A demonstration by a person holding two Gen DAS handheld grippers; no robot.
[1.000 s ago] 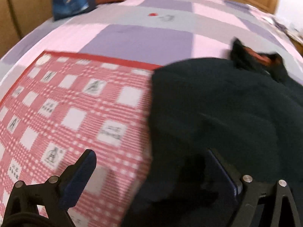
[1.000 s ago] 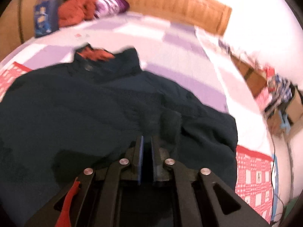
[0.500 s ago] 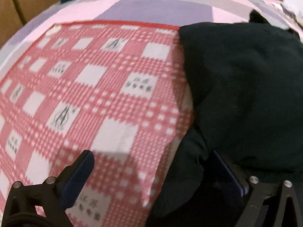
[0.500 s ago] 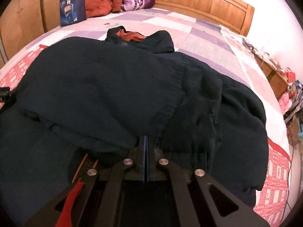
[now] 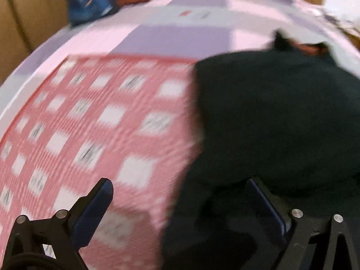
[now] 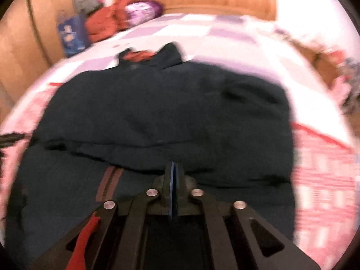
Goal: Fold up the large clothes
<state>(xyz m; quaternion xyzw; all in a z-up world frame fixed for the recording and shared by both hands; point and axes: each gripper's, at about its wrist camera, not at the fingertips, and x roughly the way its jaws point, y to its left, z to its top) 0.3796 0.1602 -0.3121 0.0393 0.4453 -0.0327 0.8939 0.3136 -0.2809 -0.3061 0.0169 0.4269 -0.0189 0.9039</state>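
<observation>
A large dark green jacket with an orange-lined collar lies on a red-and-white checked cloth on the bed; it also shows in the left wrist view. Its lower part is folded up over the body, and a maroon stripe shows near the hem. My left gripper is open at the jacket's left edge, its right finger over dark fabric, its left finger over the checked cloth. My right gripper has its jaws pressed together low over the jacket's folded edge; whether fabric is pinched between them is not visible.
A pink and lilac patchwork bedspread covers the bed. A wooden headboard stands at the far end. A blue bag, orange clothes and a purple bundle lie near the pillows. Clutter sits at the right bedside.
The left gripper has drawn back and up from the cloth, still open. The right gripper has pulled back toward the hem, jaws still together; both views are blurred by motion.
</observation>
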